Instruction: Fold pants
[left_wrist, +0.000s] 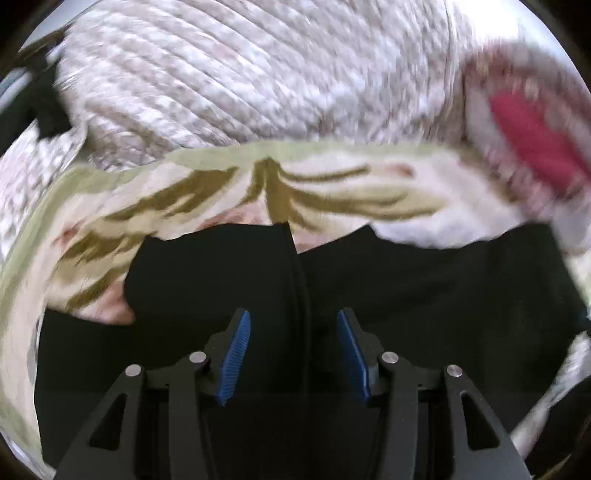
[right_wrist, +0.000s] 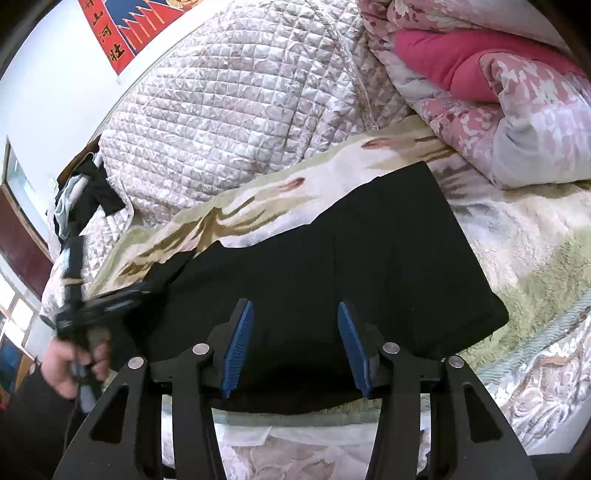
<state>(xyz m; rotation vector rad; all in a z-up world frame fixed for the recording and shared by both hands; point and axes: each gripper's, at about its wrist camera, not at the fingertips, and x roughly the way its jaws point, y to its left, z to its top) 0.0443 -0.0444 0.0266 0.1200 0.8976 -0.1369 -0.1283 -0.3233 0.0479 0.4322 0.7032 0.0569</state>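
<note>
Black pants lie folded flat on a cream blanket with green and brown leaf print. In the left wrist view the pants fill the lower half, with a fold ridge running up the middle. My left gripper hovers just over that ridge, open, nothing between its blue pads. My right gripper is open above the near edge of the pants, its blue pads apart and empty. The left gripper, blurred, shows at the left of the right wrist view, held by a hand.
A quilted pale bedspread bulges behind the blanket. A pink floral duvet with a red lining is piled at the back right. Dark clothes lie at the far left near a white wall with a red banner.
</note>
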